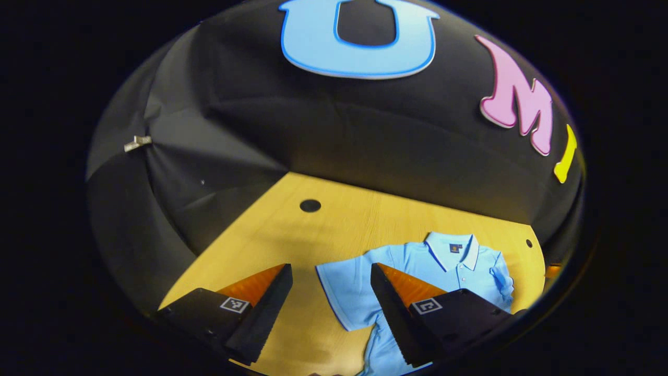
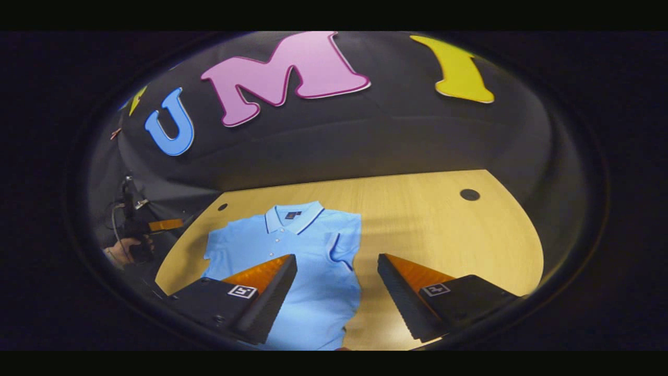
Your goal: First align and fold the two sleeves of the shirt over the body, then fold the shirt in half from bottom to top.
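A light blue polo shirt (image 1: 417,271) lies face up on the wooden table (image 1: 292,235), collar toward the back wall. In the left gripper view its near sleeve (image 1: 342,295) is spread flat to the side, and the far sleeve (image 1: 501,279) is folded onto the body. My left gripper (image 1: 331,297) hovers open above that spread sleeve's edge. In the right gripper view the shirt (image 2: 292,250) has its folded sleeve (image 2: 342,248) on the chest, and my right gripper (image 2: 336,287) stands open over the shirt's side edge. Neither gripper holds anything.
The table (image 2: 449,235) runs bare to the right of the shirt, with a round cable hole (image 2: 469,195) near the back. Another hole (image 1: 310,205) sits at the back left. A hand with the other gripper (image 2: 133,235) shows at the table's far left edge.
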`<action>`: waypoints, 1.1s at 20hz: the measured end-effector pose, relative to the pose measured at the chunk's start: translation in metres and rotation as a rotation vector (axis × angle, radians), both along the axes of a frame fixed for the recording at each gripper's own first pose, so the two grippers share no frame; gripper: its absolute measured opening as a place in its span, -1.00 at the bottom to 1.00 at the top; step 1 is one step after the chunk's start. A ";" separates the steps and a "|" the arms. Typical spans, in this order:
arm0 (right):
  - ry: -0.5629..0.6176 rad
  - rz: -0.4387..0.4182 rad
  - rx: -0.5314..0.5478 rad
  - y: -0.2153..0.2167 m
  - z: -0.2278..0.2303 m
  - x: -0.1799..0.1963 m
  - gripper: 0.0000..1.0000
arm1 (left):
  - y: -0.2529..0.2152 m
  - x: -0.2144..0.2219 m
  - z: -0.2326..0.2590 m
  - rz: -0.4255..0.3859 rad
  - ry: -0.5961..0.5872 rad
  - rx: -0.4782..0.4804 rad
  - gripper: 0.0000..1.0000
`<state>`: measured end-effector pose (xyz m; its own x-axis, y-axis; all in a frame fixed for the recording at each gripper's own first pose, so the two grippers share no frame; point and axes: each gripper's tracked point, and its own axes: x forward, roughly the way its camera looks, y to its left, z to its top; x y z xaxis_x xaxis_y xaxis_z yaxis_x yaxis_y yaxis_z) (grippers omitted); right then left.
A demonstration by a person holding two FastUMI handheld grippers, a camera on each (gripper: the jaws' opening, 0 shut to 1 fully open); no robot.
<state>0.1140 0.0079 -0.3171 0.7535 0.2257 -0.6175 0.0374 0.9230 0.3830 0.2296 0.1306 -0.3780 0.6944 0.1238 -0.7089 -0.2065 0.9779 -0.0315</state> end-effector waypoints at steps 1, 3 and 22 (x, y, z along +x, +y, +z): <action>0.011 -0.012 -0.005 -0.010 0.001 -0.013 0.96 | 0.003 0.003 -0.019 0.008 0.047 0.015 0.94; 0.037 -0.037 0.002 -0.025 0.002 -0.035 0.96 | -0.001 0.006 -0.055 0.019 0.134 0.006 0.94; 0.085 -0.096 0.031 -0.039 -0.014 -0.062 0.96 | -0.092 0.029 -0.046 -0.259 0.056 -0.177 -0.85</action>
<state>0.0517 -0.0308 -0.3309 0.7176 0.1749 -0.6742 0.1587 0.9014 0.4028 0.2589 0.0381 -0.4241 0.6459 -0.1809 -0.7416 0.0427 0.9786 -0.2015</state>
